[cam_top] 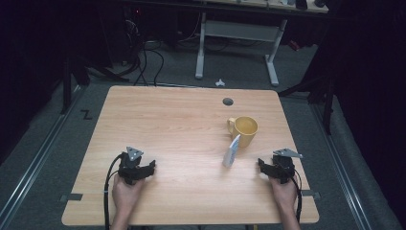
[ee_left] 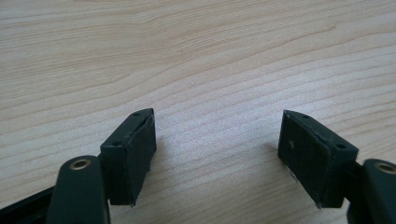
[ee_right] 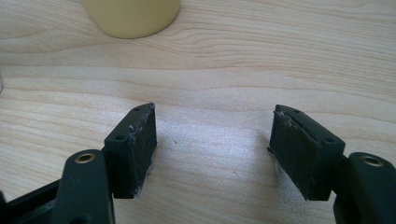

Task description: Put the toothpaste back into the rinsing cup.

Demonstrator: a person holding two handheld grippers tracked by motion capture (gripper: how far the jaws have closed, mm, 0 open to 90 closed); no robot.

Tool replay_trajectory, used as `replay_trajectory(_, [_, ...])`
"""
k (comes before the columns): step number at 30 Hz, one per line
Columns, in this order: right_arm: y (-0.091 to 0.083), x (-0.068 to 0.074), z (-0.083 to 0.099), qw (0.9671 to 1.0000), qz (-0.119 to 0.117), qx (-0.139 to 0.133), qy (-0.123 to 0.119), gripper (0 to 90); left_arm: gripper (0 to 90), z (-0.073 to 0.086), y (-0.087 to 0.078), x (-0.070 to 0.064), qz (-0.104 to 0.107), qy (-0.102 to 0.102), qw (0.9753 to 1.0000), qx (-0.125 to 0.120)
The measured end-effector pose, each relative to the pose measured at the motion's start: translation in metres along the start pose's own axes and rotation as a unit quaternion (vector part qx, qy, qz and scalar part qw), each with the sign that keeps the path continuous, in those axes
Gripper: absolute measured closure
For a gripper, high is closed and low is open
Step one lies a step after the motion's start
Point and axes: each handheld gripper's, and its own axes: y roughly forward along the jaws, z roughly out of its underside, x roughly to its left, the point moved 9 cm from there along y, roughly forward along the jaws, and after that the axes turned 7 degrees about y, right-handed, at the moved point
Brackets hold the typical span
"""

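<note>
In the high view, the left hand-held gripper [cam_top: 137, 168] and the right hand-held gripper [cam_top: 274, 168] both rest at the near edge of the tabletop [cam_top: 163, 120], far apart, each held by one hand. One yellow mug [cam_top: 245, 130] stands right of centre, its handle pointing left; one small white packet [cam_top: 231, 151] stands upright just near it, leaning toward the mug.

In the left gripper view, the jaws stand wide over bare wood, holding nothing.

In the right gripper view, the jaws are likewise wide and empty, with the mug's base [ee_right: 131, 16] at the far edge.

Nothing is grasped yet, so this looks like the start; the next move probably calls for the right hand-held gripper to reach left and forward to the packet.
</note>
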Motion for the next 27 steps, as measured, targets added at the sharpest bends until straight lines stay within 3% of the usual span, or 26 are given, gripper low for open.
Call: replay_trajectory(27, [-0.0004, 0.001, 0.0008, 1.0, 0.001, 0.002, 0.003, 30.5, 27.9, 0.0, -0.0001, -0.0001, 0.0, 0.0, 1.0, 0.0])
